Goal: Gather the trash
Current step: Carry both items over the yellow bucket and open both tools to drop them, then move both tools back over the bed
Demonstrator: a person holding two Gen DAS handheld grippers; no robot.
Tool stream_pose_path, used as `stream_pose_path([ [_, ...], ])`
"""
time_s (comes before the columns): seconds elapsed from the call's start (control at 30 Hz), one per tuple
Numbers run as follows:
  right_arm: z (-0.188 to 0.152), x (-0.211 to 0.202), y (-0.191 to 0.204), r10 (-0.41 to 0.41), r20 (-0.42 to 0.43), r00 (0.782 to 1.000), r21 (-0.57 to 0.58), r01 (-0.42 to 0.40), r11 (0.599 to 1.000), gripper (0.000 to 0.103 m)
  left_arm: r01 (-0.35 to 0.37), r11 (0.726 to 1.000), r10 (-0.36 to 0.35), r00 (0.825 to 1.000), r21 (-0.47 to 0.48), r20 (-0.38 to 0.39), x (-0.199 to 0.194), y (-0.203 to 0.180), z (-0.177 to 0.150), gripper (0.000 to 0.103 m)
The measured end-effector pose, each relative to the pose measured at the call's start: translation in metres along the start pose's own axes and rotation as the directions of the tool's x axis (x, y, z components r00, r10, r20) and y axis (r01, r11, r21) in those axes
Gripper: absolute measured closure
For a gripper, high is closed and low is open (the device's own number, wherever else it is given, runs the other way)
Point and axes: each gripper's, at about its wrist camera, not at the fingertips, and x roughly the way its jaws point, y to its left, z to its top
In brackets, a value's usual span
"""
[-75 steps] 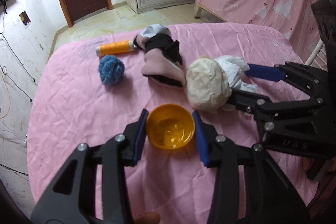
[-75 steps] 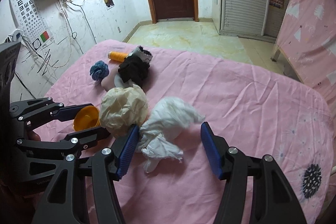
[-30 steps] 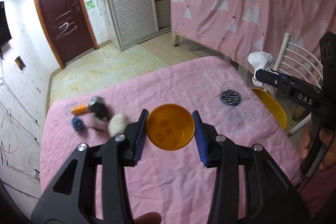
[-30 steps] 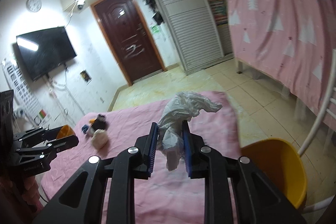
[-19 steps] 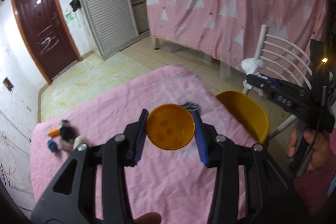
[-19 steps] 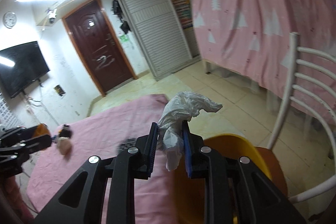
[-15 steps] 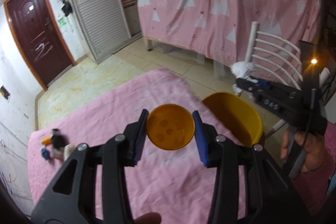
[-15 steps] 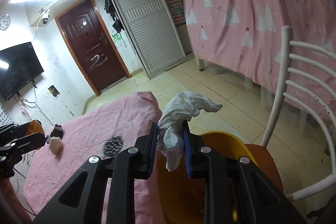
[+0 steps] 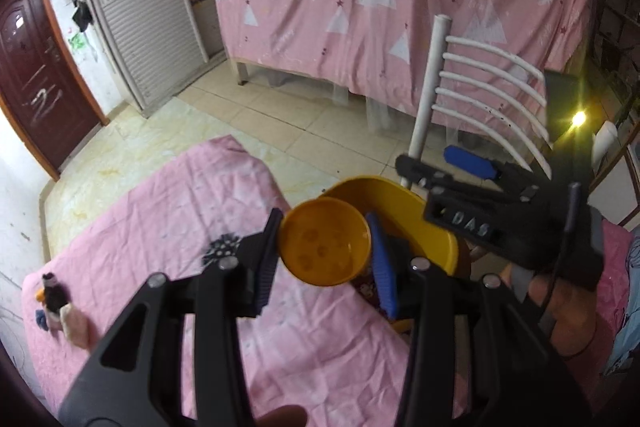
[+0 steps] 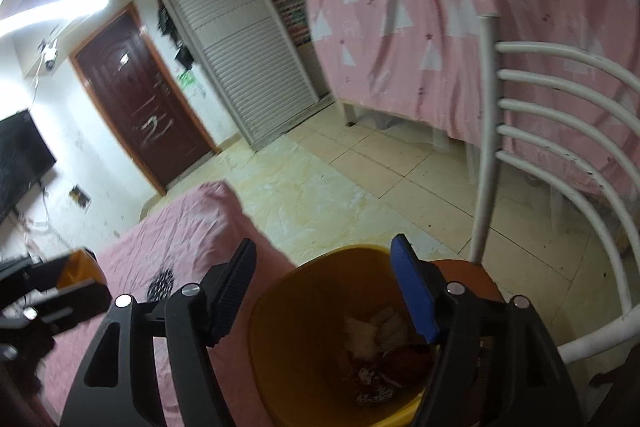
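since the earlier pictures both grippers have travelled from the middle of the pink-covered table (image 9: 168, 211) to its far corner, and the white crumpled wad that the right gripper carried is gone from between its fingers.

at the far left of the left wrist view, a small heap of leftover items (image 9: 60, 307) lies on the pink cloth, well apart from the grippers: something black, a bit of orange, a bit of blue and a pale lump, too small to tell further. in the middle, the left gripper (image 9: 324, 247) is clamped on a small orange bowl (image 9: 324, 243), its blue pads pressing the rim on both sides, the bowl's open side tilted toward the camera. just behind and to the right of it sits the yellow trash bin (image 10: 304, 339), beside the table's corner and resting on a reddish-brown chair seat (image 10: 472, 279).

the right gripper (image 10: 324, 287) hangs over the bin's mouth, its jaws opening with nothing between them. inside the bin lie pale crumpled scraps (image 10: 372, 331) and some dark red bits. to the right rises the white chair back (image 10: 560, 131), and a hand (image 9: 560, 303) holds the right gripper's handle.
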Motion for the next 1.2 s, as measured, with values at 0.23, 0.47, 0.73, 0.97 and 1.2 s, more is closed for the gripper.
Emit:
stream_pose_path([
  [0.23,0.007,-0.016,-0.027,-0.025,0.05,0.998,0.072,0.022,0.997,0.04,-0.003,1.0,0.002,1.0,0.024,0.005,0.012,-0.015,0.013,0.05],
  [0.47,0.007,-0.017,-0.026,-0.01,0.054,0.998,0.079,0.006,0.997,0.04,-0.013,1.0,0.013,1.0,0.012,0.004,0.011,-0.011,0.015,0.047],
  [0.73,0.008,-0.02,0.003,0.033,0.064,0.997,0.023,-0.035,0.999,0.04,-0.022,0.999,0.023,0.999,-0.047,0.029,-0.01,0.016,0.007,0.047],
  [0.97,0.002,-0.023,0.05,0.072,0.048,0.996,-0.093,-0.068,0.993,0.04,-0.063,0.994,0.068,0.996,-0.094,0.053,-0.033,0.055,-0.004,0.047],
  [1.2,-0.01,-0.016,0.084,0.084,0.014,0.996,-0.149,-0.081,0.985,0.04,-0.113,0.98,0.126,0.99,-0.163,0.069,-0.052,0.105,-0.017,0.047],
])
